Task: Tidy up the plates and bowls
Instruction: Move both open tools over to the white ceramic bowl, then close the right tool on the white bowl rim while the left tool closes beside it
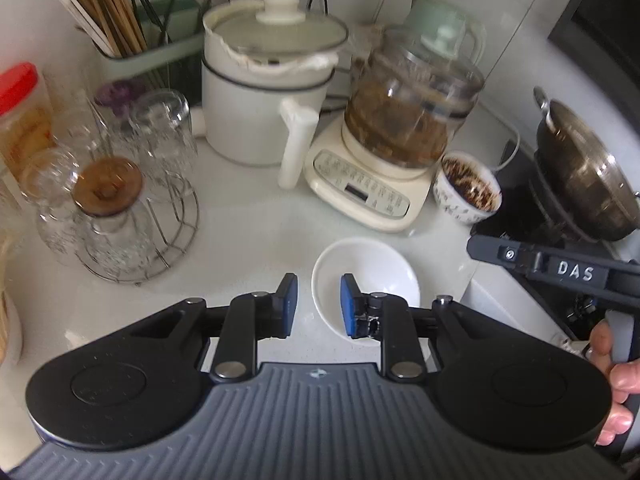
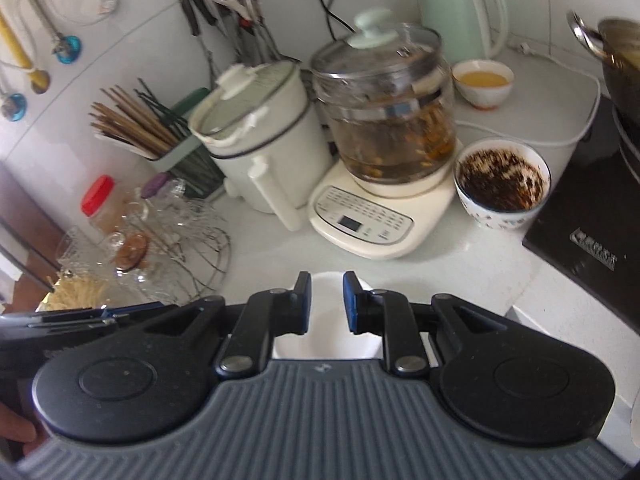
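Note:
A small white bowl [image 1: 372, 272] sits empty on the white counter. My left gripper [image 1: 319, 304] is open above its near left rim, the right finger over the bowl and the left finger outside it. In the right wrist view the same white bowl [image 2: 326, 336] lies under my right gripper [image 2: 326, 304], which is open and empty, with the bowl showing between the fingers. A patterned bowl [image 2: 502, 184] with dark residue stands to the right of the kettle base. A small bowl of yellow liquid [image 2: 483, 82] stands further back.
A glass kettle on a cream base [image 1: 404, 120], a white electric pot [image 1: 264, 92], a chopstick holder [image 1: 132, 40], a wire rack of upturned glasses [image 1: 132, 200] and a red-lidded jar [image 1: 20, 116] crowd the back. A black cooktop with a wok [image 1: 580, 168] is at the right.

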Demonstrator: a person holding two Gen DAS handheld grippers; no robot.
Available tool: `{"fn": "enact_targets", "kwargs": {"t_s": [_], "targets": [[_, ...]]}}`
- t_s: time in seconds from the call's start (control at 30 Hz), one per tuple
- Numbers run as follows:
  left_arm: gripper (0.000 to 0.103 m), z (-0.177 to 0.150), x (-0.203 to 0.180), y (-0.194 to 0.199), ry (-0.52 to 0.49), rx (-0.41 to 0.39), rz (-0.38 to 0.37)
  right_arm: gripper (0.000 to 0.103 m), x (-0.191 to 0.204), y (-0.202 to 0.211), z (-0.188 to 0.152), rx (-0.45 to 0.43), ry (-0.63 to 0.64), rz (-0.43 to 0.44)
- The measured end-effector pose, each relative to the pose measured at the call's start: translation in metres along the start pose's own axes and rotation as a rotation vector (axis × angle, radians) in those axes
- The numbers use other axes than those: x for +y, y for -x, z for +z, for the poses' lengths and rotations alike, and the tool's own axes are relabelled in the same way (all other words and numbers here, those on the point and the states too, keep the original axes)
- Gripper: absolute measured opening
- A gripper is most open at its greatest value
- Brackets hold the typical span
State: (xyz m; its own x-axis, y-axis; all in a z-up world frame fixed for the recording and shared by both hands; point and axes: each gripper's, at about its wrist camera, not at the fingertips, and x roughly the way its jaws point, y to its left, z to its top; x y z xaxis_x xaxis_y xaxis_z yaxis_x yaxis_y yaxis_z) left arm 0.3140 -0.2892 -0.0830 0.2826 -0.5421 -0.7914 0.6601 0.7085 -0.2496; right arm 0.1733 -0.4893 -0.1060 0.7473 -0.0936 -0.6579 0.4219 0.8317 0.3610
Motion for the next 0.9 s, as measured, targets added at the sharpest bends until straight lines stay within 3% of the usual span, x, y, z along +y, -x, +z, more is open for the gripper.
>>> {"fn": "enact_targets", "kwargs": {"t_s": [0.37, 0.47, 0.7, 0.9], "targets": [[0.027, 0.005, -0.012, -0.046, -0.013, 0.078, 0.013, 0.022, -0.034, -0.035, -0.002, 0.098, -0.052, -0.026], [0.038, 0.005, -0.013, -0.059, -0.007, 0.106, 0.016, 0.022, -0.041, -0.046, -0.003, 0.138, -0.055, -0.028], [0.038, 0.003, -0.014, -0.086, 0.013, 0.152, 0.028, 0.022, -0.053, -0.074, -0.007, 0.270, -0.053, 0.044], [0.038, 0.000, -0.011, -0.104, 0.047, 0.182, 0.047, 0.023, -0.057, -0.090, -0.008, 0.327, -0.054, 0.066]]}}
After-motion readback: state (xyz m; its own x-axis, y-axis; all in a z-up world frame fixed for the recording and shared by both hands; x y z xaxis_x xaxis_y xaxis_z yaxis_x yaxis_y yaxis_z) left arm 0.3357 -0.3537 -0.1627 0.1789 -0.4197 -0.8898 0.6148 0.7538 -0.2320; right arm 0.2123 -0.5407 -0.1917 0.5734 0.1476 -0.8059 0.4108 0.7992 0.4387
